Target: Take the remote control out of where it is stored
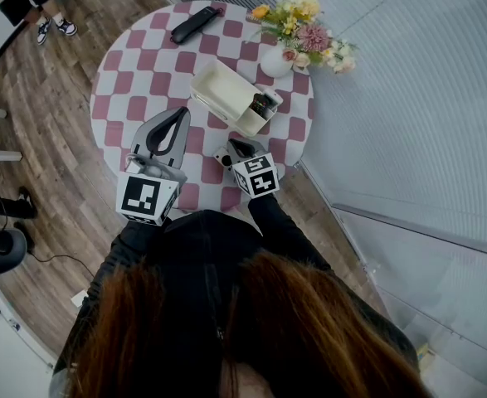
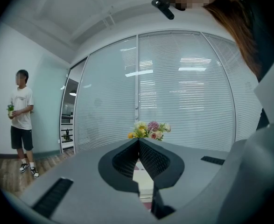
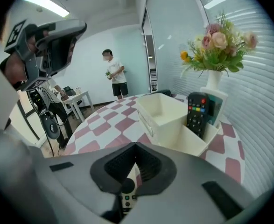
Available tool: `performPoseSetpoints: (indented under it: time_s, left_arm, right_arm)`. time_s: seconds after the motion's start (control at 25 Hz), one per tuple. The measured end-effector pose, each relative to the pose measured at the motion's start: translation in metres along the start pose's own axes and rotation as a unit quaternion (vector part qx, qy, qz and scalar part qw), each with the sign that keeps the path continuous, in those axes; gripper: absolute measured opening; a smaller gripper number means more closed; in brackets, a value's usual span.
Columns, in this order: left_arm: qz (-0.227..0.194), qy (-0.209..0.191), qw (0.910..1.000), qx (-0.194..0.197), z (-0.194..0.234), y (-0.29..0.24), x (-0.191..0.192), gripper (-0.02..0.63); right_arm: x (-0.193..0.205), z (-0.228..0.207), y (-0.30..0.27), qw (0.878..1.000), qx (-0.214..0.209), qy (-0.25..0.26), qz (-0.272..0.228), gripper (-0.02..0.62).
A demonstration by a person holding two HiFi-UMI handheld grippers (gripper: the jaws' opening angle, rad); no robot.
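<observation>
A black remote control (image 1: pixel 262 104) (image 3: pixel 196 113) stands upright in the small end compartment of a cream storage box (image 1: pixel 218 89) (image 3: pixel 167 125) on the round checked table (image 1: pixel 143 65). My right gripper (image 1: pixel 233 143) (image 3: pixel 136 144) hovers near the table's front edge, short of the box, jaws shut with nothing between the tips. A small white remote (image 1: pixel 223 157) (image 3: pixel 126 195) lies on the cloth just under it. To its left, my left gripper (image 1: pixel 180 111) (image 2: pixel 138 140) is held level over the table, also shut and empty.
A vase of flowers (image 1: pixel 297 31) (image 3: pixel 216 45) stands behind the box at the table's right rim. A long black object (image 1: pixel 195 23) lies at the far edge. A glass wall with blinds (image 1: pixel 409 98) is close on the right. A person (image 2: pixel 21 120) stands on the wooden floor beyond.
</observation>
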State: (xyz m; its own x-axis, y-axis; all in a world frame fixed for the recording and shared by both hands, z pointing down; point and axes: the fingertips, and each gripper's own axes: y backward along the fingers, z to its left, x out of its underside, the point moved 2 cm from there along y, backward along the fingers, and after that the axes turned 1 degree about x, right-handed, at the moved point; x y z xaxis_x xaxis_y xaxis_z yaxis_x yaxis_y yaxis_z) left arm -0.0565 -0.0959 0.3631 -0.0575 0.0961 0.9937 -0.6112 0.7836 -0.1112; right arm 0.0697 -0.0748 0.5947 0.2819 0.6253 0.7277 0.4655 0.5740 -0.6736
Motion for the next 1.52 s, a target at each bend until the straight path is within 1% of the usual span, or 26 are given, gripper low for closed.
performPoseSetpoints:
  time_s: [0.16,0.32,0.6,0.8,0.96,1.08,1.2,1.4,1.52]
  left_arm:
    - [0.000,-0.001,1.0000,0.002,0.000,0.000,0.000,0.009]
    - [-0.003,-0.001,1.0000,0.000,0.000,-0.001,0.000,0.009]
    - [-0.002,0.001,1.0000,0.001,0.001,-0.002,0.002,0.009]
    - [-0.003,0.001,1.0000,0.003,0.001,-0.003,0.002,0.009]
    - [-0.004,0.001,1.0000,0.006,0.001,-0.003,0.002,0.009]
    - [-0.005,0.001,1.0000,0.008,0.001,-0.002,0.002,0.009]
    - [-0.008,0.001,0.9999,0.008,0.002,-0.001,0.000,0.009]
    - [-0.011,0.000,0.9999,0.009,0.002,-0.001,0.001,0.009]
    - [-0.011,-0.001,0.9998,0.013,0.001,0.000,0.001,0.009]
  right_arm:
    - [-0.024,-0.005,0.010,0.998,0.017,0.003,-0.056,0.015]
    - [-0.048,-0.006,0.023,0.993,0.029,0.007,-0.111,0.015]
    - [-0.093,-0.005,0.051,0.976,0.042,0.018,-0.211,0.015]
    - [-0.120,-0.003,0.072,0.963,0.041,0.014,-0.265,0.015]
    - [-0.138,0.001,0.090,0.955,0.042,0.016,-0.292,0.015]
    - [-0.151,0.009,0.103,0.952,0.032,0.026,-0.303,0.015]
    - [-0.162,0.014,0.117,0.949,0.031,0.031,-0.312,0.015]
    - [-0.170,0.020,0.133,0.944,0.036,0.043,-0.325,0.015]
    - [-0.171,0.025,0.137,0.943,0.035,0.044,-0.327,0.015]
